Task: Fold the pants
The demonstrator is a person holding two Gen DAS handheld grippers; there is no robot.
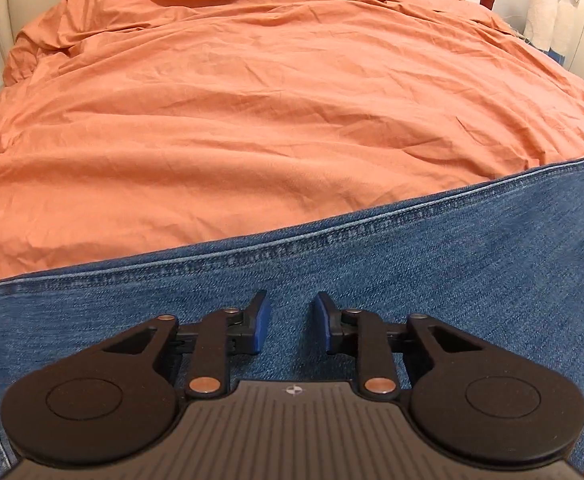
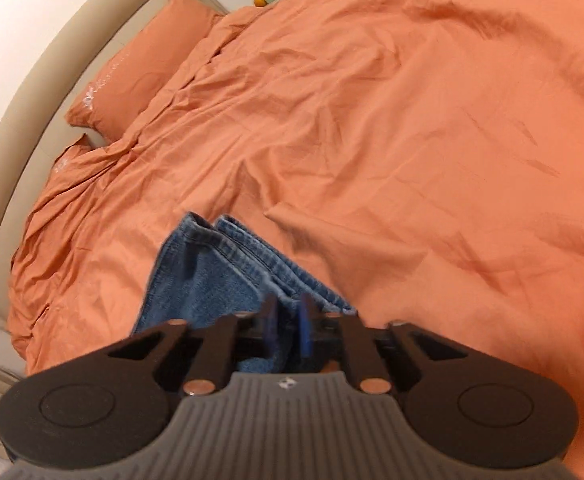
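Jeans (image 2: 212, 276) are pinched at the hem end by the right gripper (image 2: 288, 320), pads together on denim, likely to carry that end over for a fold. Left gripper (image 1: 290, 326) is held over the denim, jaws apart, nothing clamped. Long axis cannot be told. Pants are spread on the orange duvet (image 1: 252, 100).

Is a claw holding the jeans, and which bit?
The right gripper pinches the jeans near the leg hems; the left gripper holds nothing.

The left claw (image 1: 291, 322) is pointing steeply downward, its pads standing apart. The right claw (image 2: 288, 328) is angling down, its pads pinching shut on denim.
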